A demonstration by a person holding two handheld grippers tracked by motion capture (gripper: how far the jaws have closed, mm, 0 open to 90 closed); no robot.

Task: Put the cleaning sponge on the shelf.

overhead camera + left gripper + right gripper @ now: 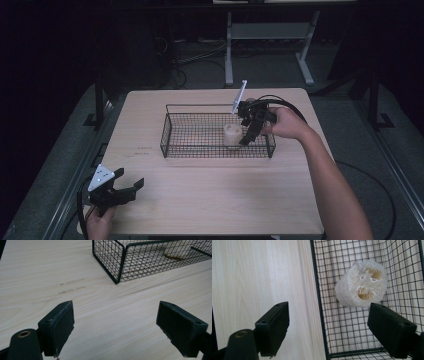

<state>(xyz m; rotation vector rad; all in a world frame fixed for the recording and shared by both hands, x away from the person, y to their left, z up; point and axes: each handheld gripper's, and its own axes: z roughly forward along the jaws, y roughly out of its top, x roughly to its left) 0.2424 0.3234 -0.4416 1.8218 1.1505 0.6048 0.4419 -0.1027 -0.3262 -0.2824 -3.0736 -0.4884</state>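
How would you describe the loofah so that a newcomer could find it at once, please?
On the pale wooden table stands a black wire basket. Inside, near its right end, beside the right gripper, sits the loofah: a cream, fibrous stub with holes through its face, the lone pale thing among dark wire.

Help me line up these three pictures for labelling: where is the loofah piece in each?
High view: loofah piece right of centre, inside the wire basket.
Left gripper view: top right corner, behind the basket mesh.
Right gripper view: upper right, on the basket floor.
Shared landmark: the basket's black wire rim.
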